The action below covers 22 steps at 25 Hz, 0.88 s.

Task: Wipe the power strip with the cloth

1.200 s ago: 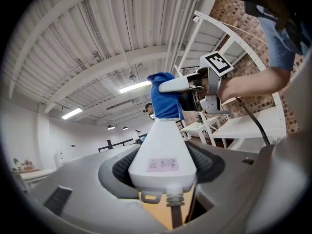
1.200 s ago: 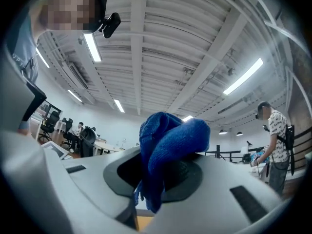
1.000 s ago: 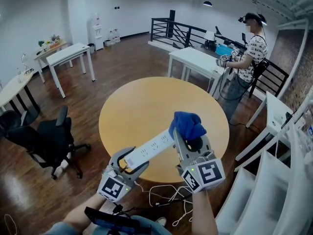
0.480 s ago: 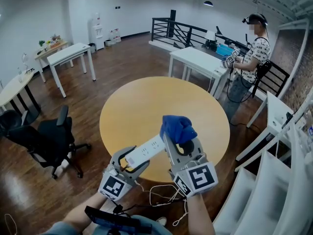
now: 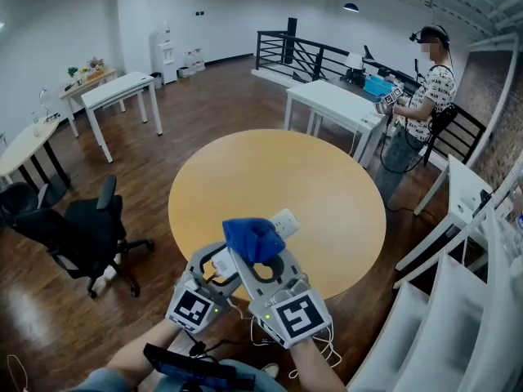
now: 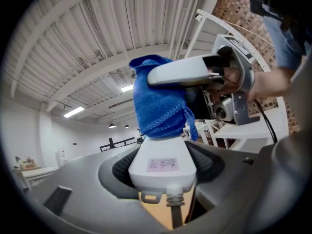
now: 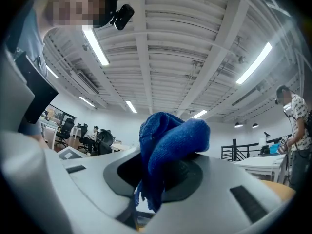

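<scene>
Head view: left gripper (image 5: 217, 266) clamps the power strip (image 5: 283, 221) by its cord end, strip pointing away up-right; right gripper (image 5: 260, 253), pinching the cloth (image 5: 252, 237), sits on it beside the left.

Bright even ceiling tube lights (image 7: 95, 45); strong fisheye bending, dark vignette at gripper-view edges.

The power strip (image 5: 283, 221) is a long white one, up in the air over the round table (image 5: 327, 186), cord end wedged between the 2 jaws of the left gripper (image 5: 217, 265). There's a small pale label (image 6: 163, 164) on that end, with the cord (image 6: 174, 206) coming out just below it. The cloth (image 5: 252, 238) is blue, scrunched into 1 lump, pinched in the right gripper (image 5: 255, 251) and sitting on the strip's top near the cord end. Only the far tip pokes out past it.
</scene>
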{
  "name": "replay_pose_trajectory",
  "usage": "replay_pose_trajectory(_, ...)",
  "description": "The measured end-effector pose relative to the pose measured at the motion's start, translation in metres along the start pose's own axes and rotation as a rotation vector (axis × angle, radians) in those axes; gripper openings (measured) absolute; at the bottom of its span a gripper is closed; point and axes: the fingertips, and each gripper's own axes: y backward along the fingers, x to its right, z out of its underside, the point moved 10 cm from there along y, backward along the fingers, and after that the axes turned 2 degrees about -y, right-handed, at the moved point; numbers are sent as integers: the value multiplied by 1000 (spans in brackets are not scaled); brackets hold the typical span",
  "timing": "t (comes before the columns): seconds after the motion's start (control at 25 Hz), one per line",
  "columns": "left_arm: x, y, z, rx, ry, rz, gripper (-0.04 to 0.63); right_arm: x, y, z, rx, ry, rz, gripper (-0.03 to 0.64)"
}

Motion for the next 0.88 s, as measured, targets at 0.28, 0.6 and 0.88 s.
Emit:
replay_pose_trajectory(0.28, -2, 0, 1, -14, 5, -4, 285, -31, -9, 13, -10, -24, -82, 77)
replay_pose_trajectory(0.6, -7, 2, 3, -5, 44, -7, 285, -38, -10, 12, 21, -29, -88, 77)
replay_pose_trajectory(0.88, -40, 9, 7, 45, 262, -57, 284, -21, 29, 11, 10, 49, 50, 77)
